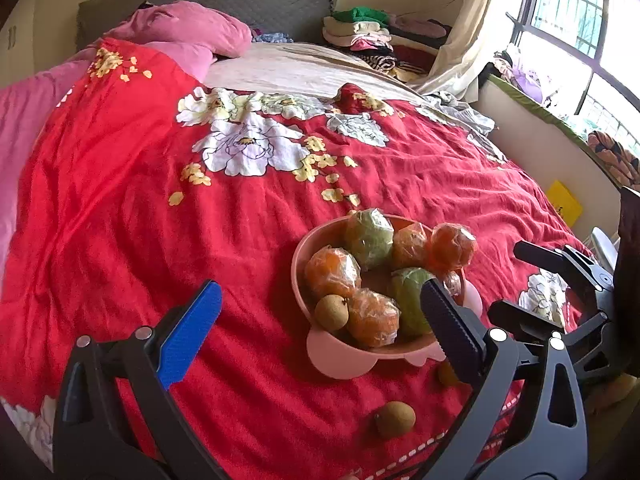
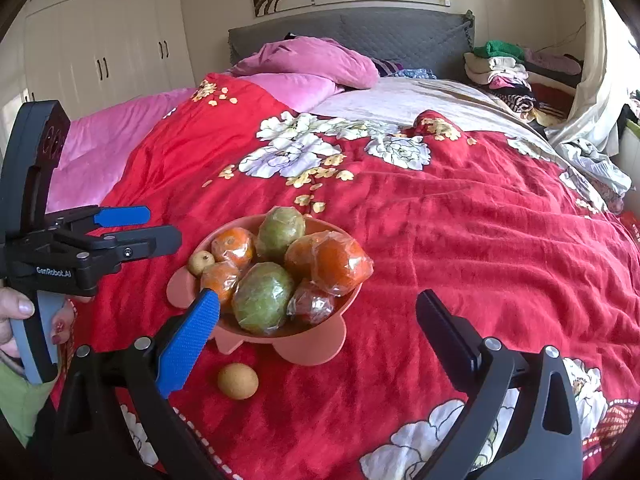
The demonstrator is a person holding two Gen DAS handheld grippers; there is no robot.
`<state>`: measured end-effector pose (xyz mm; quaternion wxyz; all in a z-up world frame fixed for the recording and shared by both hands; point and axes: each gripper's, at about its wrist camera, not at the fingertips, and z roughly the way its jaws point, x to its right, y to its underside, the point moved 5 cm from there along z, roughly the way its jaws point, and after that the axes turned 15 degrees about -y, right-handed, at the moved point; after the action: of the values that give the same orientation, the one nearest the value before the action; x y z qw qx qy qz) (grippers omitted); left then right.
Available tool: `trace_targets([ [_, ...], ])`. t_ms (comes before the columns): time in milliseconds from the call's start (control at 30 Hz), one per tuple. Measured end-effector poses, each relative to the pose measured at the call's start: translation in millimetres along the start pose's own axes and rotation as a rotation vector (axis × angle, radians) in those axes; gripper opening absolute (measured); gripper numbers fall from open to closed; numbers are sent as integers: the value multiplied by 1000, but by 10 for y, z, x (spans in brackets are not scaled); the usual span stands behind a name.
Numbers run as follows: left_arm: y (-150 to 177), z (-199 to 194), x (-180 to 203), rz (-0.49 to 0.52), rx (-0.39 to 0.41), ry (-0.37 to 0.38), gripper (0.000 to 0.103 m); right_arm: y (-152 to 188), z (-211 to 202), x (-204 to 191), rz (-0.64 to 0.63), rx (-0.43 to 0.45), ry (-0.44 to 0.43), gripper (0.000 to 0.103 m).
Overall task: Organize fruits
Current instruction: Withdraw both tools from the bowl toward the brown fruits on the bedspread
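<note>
A pink bowl [image 1: 340,356] [image 2: 312,344] sits on the red floral quilt, heaped with plastic-wrapped oranges [image 1: 332,272] [image 2: 340,264], two wrapped green fruits [image 1: 368,236] [image 2: 262,298] and one small brown fruit [image 1: 331,312] [image 2: 201,263]. A loose small brown fruit [image 1: 395,419] [image 2: 238,381] lies on the quilt in front of the bowl. Another [image 1: 446,374] is half hidden behind my left gripper's dark finger. My left gripper [image 1: 320,290] [image 2: 162,226] is open, nothing between its fingers, just short of the bowl. My right gripper [image 2: 318,299] [image 1: 508,278] is open too, on the bowl's right side.
The quilt [image 2: 460,240] covers most of the bed. Pink pillows [image 2: 316,60] lie at the grey headboard, folded clothes [image 2: 504,68] at the far right corner. A hand [image 2: 16,308] holds the left gripper's handle. A yellow item [image 1: 564,202] sits beside the bed under the window.
</note>
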<state>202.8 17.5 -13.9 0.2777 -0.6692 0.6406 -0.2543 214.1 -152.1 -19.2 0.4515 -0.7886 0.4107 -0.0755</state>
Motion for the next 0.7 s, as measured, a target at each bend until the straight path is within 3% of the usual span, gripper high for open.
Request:
trace_targets([
  [700,215,-311,-55,-22,-3,-28,93,212,-66,-257,-21,-43,-30,99],
])
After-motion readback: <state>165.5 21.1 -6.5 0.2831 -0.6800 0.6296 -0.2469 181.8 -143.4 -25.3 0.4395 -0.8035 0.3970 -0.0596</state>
